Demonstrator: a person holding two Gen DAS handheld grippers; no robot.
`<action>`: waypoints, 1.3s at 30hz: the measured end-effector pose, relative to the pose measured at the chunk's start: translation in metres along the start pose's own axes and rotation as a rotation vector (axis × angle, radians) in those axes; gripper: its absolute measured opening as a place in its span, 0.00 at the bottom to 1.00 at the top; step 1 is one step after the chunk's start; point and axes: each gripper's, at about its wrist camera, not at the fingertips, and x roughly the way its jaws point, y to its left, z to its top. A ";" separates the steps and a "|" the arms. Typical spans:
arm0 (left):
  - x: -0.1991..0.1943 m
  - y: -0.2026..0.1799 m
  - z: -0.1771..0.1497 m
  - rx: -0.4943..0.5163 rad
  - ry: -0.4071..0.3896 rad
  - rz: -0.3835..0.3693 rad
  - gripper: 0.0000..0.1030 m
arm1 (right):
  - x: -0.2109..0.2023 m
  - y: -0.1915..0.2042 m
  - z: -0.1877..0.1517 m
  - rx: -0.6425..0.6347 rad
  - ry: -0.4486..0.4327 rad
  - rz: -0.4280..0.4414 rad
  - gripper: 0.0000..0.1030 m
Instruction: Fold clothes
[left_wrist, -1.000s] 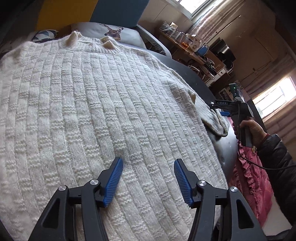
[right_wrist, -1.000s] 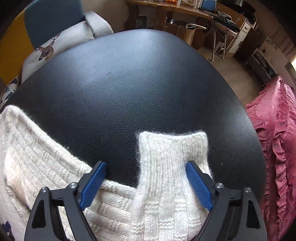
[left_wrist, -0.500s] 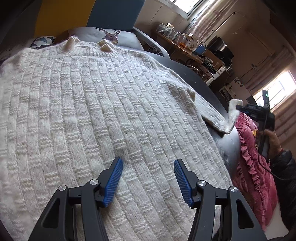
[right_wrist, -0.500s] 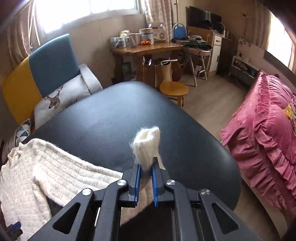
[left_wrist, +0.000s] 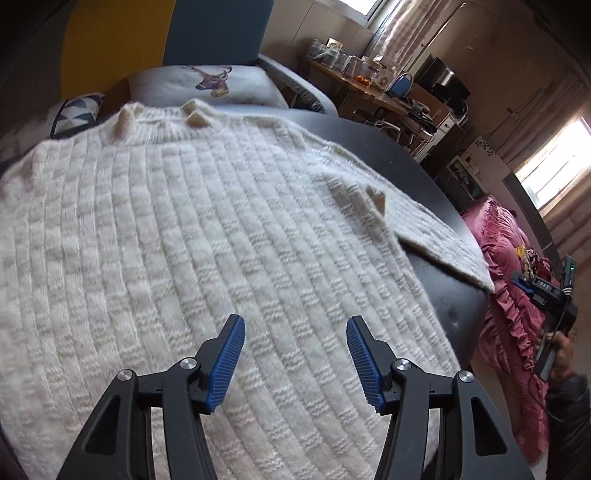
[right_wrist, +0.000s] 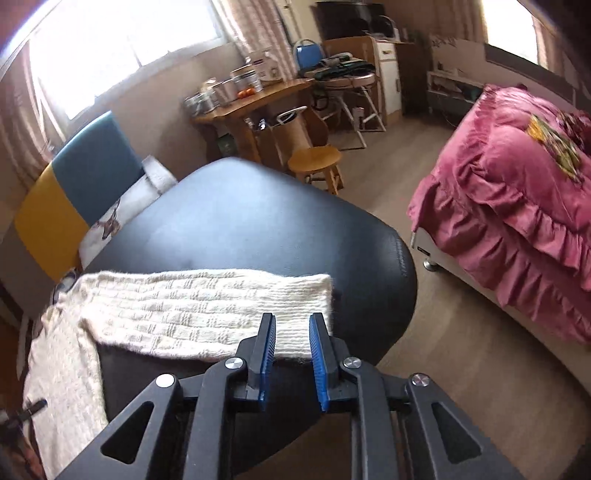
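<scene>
1. The white knitted sweater (left_wrist: 192, 236) lies flat on the black table (right_wrist: 258, 221); its sleeve (right_wrist: 207, 310) stretches out to the table's edge.
2. The left gripper (left_wrist: 295, 354) hovers over the body with jaws wide apart, holding nothing.
3. The right gripper (right_wrist: 292, 350) sits at the cuff; its jaws are slightly apart, and I cannot tell if they pinch it.
4. For a good fold, grip the cuff firmly; carry the sleeve across the body, flat and straight.

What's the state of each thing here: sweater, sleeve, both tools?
sweater: spread flat on the black table, unfolded
sleeve: stretched out sideways, cuff at the table edge, lying free
left tool: open, above the sweater body, holding nothing
right tool: open by a narrow gap, at the cuff, not gripping it
</scene>
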 end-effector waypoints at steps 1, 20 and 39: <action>-0.002 -0.007 0.010 0.019 -0.014 -0.005 0.56 | 0.006 0.011 0.000 -0.022 0.009 0.016 0.19; 0.191 -0.181 0.132 0.505 0.257 -0.038 0.26 | 0.097 0.040 0.008 -0.229 0.097 -0.136 0.19; 0.148 -0.089 0.164 0.159 0.082 -0.148 0.25 | 0.128 0.059 0.053 -0.346 -0.004 -0.247 0.21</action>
